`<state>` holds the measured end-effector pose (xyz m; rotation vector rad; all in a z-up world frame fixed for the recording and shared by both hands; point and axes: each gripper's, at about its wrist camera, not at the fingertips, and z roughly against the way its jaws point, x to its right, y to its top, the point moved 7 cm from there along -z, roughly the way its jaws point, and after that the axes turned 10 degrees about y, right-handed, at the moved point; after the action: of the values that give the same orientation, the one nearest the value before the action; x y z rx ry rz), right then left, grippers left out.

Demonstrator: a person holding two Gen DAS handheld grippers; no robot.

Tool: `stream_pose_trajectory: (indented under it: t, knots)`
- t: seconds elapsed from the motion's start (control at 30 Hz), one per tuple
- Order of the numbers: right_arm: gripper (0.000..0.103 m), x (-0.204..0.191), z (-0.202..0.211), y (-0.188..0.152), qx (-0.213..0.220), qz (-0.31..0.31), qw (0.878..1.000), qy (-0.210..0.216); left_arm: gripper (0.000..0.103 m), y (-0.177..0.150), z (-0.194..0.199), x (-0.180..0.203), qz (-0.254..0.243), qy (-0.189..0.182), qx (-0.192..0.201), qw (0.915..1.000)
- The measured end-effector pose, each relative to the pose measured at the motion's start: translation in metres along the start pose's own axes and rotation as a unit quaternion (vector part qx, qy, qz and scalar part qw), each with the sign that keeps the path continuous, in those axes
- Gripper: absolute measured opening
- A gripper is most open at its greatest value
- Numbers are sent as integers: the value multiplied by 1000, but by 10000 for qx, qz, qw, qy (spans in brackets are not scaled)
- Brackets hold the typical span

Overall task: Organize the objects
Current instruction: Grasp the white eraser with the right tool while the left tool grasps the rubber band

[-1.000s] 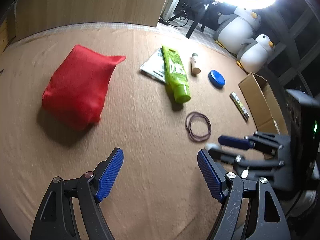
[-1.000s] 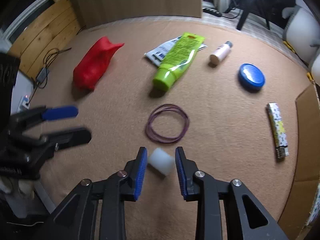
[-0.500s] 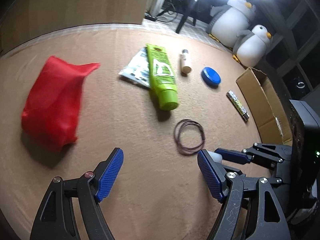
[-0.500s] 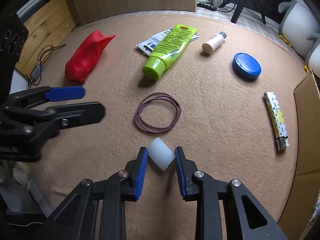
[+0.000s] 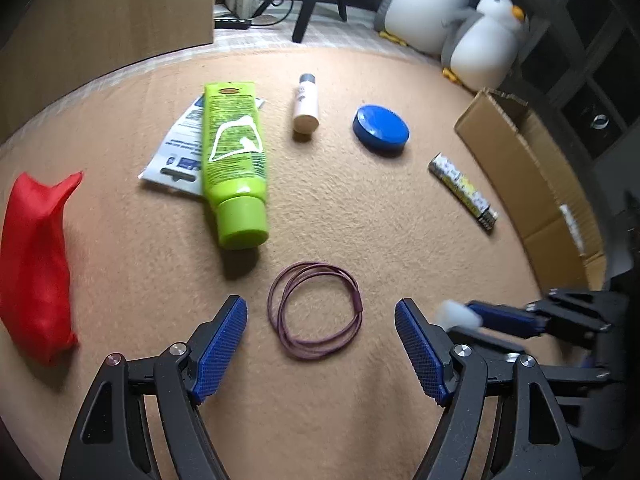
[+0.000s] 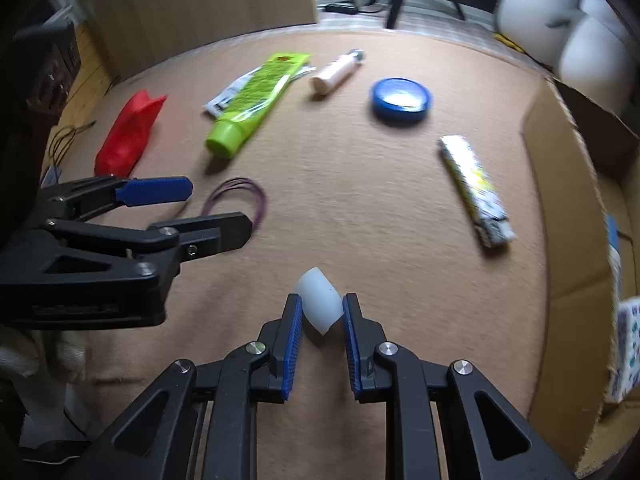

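Note:
My right gripper (image 6: pixel 320 314) is shut on a white translucent cap (image 6: pixel 320 304) and holds it above the tan carpet; it also shows in the left wrist view (image 5: pixel 456 314). My left gripper (image 5: pixel 320 322) is open and empty, its fingers on either side of the purple elastic bands (image 5: pixel 316 314), just short of them. The bands also show in the right wrist view (image 6: pixel 236 196), with the left gripper (image 6: pixel 192 208) in front of them. An open cardboard box (image 6: pixel 576 240) lies at the right.
On the carpet lie a green tube (image 5: pixel 234 160) on a leaflet (image 5: pixel 180 152), a small white bottle (image 5: pixel 306 104), a blue round tin (image 5: pixel 380 130), a patterned lighter (image 5: pixel 462 184) and a red bag (image 5: pixel 32 256). Two penguin plush toys (image 5: pixel 480 52) stand beyond.
My left gripper has swung right and forward toward the purple bands. My right gripper has lifted the white cap and moved right toward the box.

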<state>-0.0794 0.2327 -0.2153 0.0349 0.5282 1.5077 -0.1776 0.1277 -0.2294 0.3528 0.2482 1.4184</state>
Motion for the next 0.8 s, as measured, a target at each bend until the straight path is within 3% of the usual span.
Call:
stream_pose_trajectory:
  t: [0.13,0.27,0.4,0.47,0.57,0.7,0.8]
  knots:
    - [19,9,6,-3,77,-144,9999,-15,79,3,-7,6,-196,321,-36,9993]
    - [19,15,9,-3,129,-208,9997,-63,59,7,-8,4,-329,689,56,9971]
    - [19,18,11,-4,157,-256,9995,-69,47,7,-6,-3,-298,726,88,9969]
    - [19,20,11,-3,169,-262,9995,-84,28,7,-4,-8,-211,682,88,9974]
    - [19,22,11,-2,198,-269,9994,-68,11,6,-3,-13,-48,470,14,9989]
    - [18,22,13,-1,245,-269,9993,-44,6,3,-1,-25,372,92,-100,9992]
    - [18,21,17,0,292,-275,9992,-17,6,-2,4,-29,474,18,-110,9988]
